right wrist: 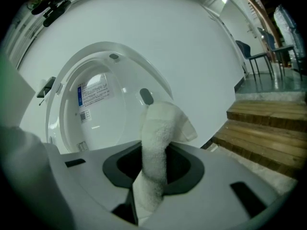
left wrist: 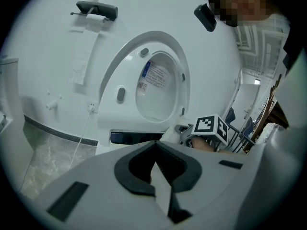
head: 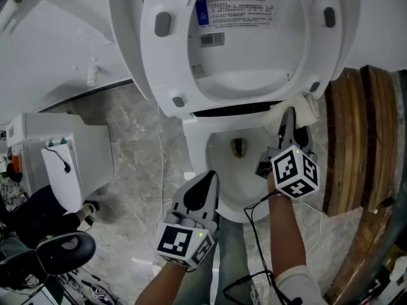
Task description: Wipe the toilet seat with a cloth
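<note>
The white toilet has its seat (head: 162,56) and lid tipped up, so the seat's underside with grey bumpers faces me; the same raised seat (left wrist: 125,75) also fills the left gripper view. Below lies the open bowl (head: 238,148). My right gripper (head: 289,114) is shut on a white terry cloth (head: 296,108), which it holds at the bowl's back right corner, just under the raised seat's lower edge. In the right gripper view the cloth (right wrist: 156,143) sticks up from between the jaws. My left gripper (head: 203,186) hangs shut and empty over the bowl's front rim.
Wooden steps (head: 356,145) rise close on the right. A white box unit (head: 63,157) stands on the marble floor at the left, with a thin cable (head: 162,164) beside the toilet's base. A black chair (head: 60,250) is at the lower left. A paper holder (left wrist: 96,8) hangs on the wall.
</note>
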Tool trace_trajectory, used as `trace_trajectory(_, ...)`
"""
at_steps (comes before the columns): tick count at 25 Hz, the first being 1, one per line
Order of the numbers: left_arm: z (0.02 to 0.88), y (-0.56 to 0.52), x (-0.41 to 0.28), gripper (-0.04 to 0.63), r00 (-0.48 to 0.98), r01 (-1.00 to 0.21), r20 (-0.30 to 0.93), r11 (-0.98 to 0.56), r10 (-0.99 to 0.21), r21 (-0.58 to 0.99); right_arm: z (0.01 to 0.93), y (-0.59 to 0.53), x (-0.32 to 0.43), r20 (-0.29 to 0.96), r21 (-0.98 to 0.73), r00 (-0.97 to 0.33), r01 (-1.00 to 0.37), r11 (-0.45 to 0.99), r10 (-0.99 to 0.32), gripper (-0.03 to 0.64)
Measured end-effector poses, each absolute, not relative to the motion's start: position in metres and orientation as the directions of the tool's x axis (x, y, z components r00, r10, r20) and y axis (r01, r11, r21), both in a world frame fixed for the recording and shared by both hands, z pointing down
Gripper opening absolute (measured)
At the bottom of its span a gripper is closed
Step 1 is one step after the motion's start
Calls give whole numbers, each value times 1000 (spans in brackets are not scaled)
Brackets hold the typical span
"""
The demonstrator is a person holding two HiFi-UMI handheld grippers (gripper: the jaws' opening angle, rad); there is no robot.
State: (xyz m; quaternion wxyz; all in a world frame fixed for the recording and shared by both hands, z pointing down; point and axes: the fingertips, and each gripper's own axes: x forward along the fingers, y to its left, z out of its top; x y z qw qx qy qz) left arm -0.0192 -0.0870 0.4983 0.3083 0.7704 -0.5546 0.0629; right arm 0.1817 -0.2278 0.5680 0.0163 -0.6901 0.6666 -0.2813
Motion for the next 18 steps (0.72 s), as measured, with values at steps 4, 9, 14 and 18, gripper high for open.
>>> trace_trajectory(4,498,-84,-25,9,371,-894,437,-188,-819,407,568,-226,167,365,-399,-70,-913,-88,-928,100)
trace_trajectory(9,497,-79,-35,8,358,-895,433,-173,-828,411,568,-222,151,369,-393,-83,-916,-74,-926,100)
trace_trajectory(14,493,-73,-47,9,348,-894,424,-161,-836,418,564,-217,123,371,-391,-121,-920,-37,-921,101)
trace_trajectory(18,487,-68,-62,9,337,-895,412,-152,-847,419,565,-213,97,375,-395,-145,-918,-17,-916,100)
